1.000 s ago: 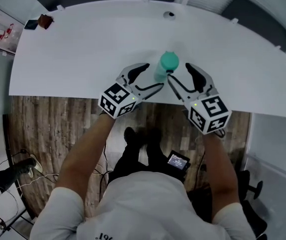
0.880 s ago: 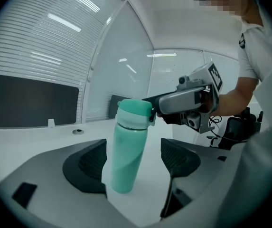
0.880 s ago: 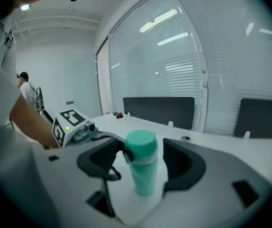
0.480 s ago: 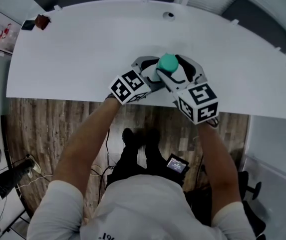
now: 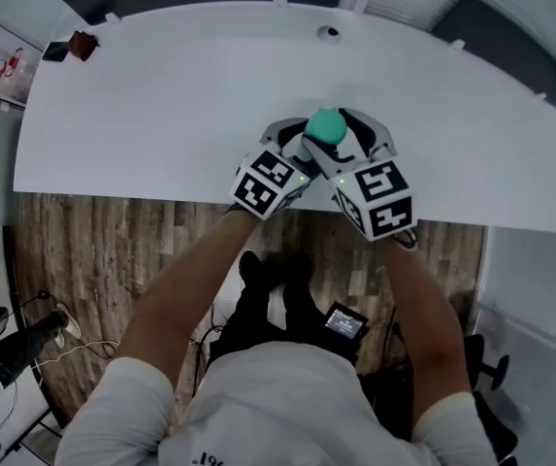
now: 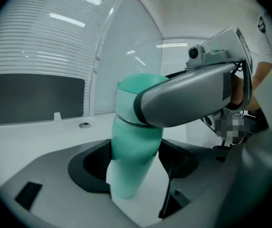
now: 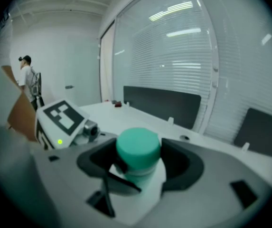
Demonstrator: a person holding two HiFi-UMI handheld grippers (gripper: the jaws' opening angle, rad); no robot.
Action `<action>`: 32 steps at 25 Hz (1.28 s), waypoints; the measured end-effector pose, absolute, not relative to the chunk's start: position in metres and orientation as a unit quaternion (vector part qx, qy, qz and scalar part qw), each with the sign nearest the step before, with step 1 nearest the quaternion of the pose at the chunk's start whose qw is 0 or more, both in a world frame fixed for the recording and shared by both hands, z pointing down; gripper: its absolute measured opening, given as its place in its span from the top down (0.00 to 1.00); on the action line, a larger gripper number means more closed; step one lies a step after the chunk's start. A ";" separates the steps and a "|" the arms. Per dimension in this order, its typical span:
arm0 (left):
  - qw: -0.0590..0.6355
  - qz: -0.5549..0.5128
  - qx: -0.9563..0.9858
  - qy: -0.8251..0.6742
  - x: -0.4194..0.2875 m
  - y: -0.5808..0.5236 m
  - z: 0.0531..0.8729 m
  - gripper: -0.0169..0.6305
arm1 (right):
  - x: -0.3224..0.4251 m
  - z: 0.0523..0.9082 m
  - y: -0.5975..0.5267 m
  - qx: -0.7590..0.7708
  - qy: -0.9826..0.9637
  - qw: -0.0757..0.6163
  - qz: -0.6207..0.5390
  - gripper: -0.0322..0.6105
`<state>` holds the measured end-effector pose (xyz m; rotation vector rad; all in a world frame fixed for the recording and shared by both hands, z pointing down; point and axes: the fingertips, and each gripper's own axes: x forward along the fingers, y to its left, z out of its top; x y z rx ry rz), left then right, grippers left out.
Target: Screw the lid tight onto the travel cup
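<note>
A teal travel cup stands upright on the white table (image 5: 161,95) near its front edge, with its teal lid (image 5: 327,122) on top. My left gripper (image 5: 302,142) comes in from the lower left and its jaws are closing on the cup's body (image 6: 131,160), with both dark pads against its sides. From the lower right, my right gripper (image 5: 334,132) reaches higher up; its jaws stand open around the lid (image 7: 137,146), with a thin gap showing at one side. In the left gripper view, one right finger (image 6: 188,96) crosses in front of the lid.
A round cable hole (image 5: 328,30) sits at the table's far edge, and small dark and red items (image 5: 74,45) lie at its far left corner. Wooden floor lies below the front edge. A person (image 7: 27,77) stands far off in the right gripper view.
Both grippers have moved in from either side of the cup and now surround it, the left at the body, the right at the lid. The cup has stayed in place.
</note>
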<state>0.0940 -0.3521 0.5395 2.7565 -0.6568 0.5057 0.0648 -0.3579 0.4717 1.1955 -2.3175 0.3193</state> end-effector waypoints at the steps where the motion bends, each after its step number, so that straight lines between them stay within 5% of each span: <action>1: 0.133 0.176 0.948 -0.230 0.094 -0.349 0.540 0.46 | 0.065 0.472 -0.356 0.434 -0.856 0.256 0.114 0.48; 10: 0.052 0.224 0.969 -0.089 0.094 -0.331 0.537 0.46 | 0.061 0.468 -0.340 0.335 -0.901 0.252 0.107 0.48; 22: 0.091 0.184 0.946 -0.253 0.098 -0.337 0.536 0.47 | 0.071 0.470 -0.343 0.470 -0.840 0.244 0.118 0.48; 32: 0.046 0.217 0.973 -0.065 0.101 -0.325 0.534 0.47 | 0.067 0.469 -0.336 0.353 -0.896 0.252 0.096 0.48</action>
